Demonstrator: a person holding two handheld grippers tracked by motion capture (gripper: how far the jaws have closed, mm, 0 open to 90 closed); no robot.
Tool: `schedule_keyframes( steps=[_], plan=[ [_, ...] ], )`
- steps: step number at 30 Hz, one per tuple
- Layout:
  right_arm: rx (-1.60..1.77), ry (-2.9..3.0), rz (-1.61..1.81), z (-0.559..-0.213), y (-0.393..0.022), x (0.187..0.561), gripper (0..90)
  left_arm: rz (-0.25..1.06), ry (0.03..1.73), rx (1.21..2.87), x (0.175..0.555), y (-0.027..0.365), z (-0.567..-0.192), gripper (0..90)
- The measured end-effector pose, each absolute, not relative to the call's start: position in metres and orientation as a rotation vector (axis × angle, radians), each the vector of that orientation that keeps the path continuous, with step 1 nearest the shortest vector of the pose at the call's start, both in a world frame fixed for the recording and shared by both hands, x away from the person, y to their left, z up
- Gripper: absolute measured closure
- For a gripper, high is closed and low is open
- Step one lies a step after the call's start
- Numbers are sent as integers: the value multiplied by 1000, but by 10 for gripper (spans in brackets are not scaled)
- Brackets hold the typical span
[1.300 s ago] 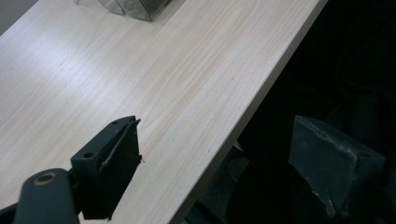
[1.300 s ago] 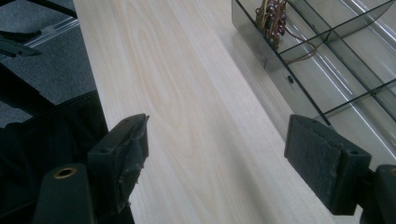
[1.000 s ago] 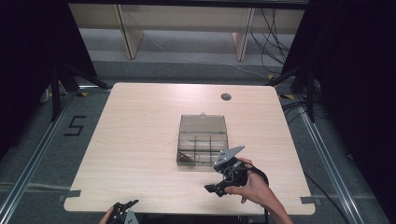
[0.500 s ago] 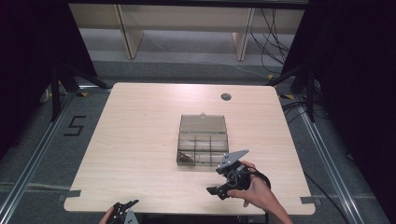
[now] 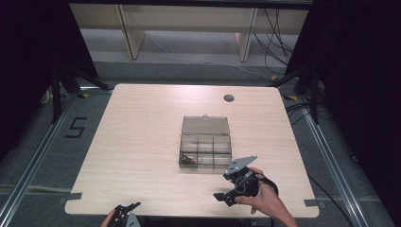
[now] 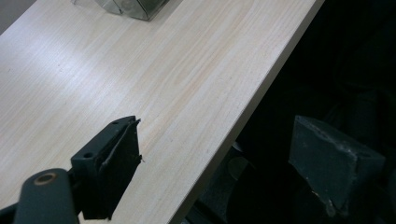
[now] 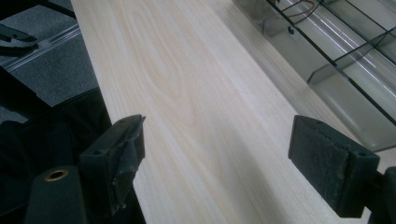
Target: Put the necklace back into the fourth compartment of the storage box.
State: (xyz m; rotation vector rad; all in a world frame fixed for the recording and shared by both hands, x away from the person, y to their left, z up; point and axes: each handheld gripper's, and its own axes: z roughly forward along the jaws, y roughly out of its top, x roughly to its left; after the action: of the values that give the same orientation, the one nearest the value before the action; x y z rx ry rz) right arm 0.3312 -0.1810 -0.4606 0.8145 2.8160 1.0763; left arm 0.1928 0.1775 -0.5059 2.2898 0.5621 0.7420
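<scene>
1. While nothing is gripped by either tool, the landmark for this entry is the clear compartment box (image 5: 205, 147), sitting mid-table w/ its lid (image 5: 205, 125) folded back flat on the far side. Open lid = compartments reachable from above, prob. for picking from or filling.
2. Contents: a small tangle of thin brownish wire or similar (image 5: 188, 161) in the box's near-left compartment; also seen at the top of the right gripper view (image 7: 306, 7). Other compartments look empty, though too small to say for sure.
3. Right gripper (image 5: 226, 195): just nearside of the box, off its near-right corner, held in a hand (image 5: 262, 201) above the table (image 5: 132, 142). Jaws spread wide, nothing between them; box wall (image 7: 336, 88) lies ahead-right of them. Judged: poised for a reach into the box, not yet committed.
4. Left gripper (image 5: 125, 210): well apart from the box, at the table's near edge, left of it. Jaws wide, empty; one jaw over the wood, the other past the edge (image 6: 252, 107). Box corner just visible far ahead (image 6: 126, 7). Judged: parked out of the way, on standby.
5. Other: dark round grommet (image 5: 229, 98) beyond the box, nr far-right of the tabletop. Not involved.
</scene>
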Motion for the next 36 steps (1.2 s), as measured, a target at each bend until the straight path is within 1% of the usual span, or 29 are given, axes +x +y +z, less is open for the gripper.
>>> schedule_keyframes(
  steps=[1, 4, 22, 25, 27, 29, 31, 36],
  plan=[
    [823, 2806, 1071, -461, -181, 331, 195, 742, 577, 2271, 193, 177, -507, 157],
    [848, 2821, 1048, -459, -184, 329, 193, 738, 556, 2303, 192, 178, -505, 157],
    [871, 2808, 1039, -468, -193, 321, 174, 737, 553, 2299, 192, 177, -505, 157],
    [821, 2806, 1048, -469, -196, 322, 172, 737, 546, 2310, 192, 178, -504, 157],
    [835, 2786, 1049, -470, -197, 321, 173, 747, 560, 2281, 193, 176, -506, 157],
    [836, 2781, 1072, -471, -197, 319, 173, 736, 545, 2309, 192, 178, -505, 157],
    [813, 2790, 1056, -471, -199, 318, 173, 747, 558, 2280, 193, 176, -507, 157],
    [828, 2766, 1061, -471, -203, 313, 174, 740, 554, 2303, 192, 178, -505, 157]
  ],
)
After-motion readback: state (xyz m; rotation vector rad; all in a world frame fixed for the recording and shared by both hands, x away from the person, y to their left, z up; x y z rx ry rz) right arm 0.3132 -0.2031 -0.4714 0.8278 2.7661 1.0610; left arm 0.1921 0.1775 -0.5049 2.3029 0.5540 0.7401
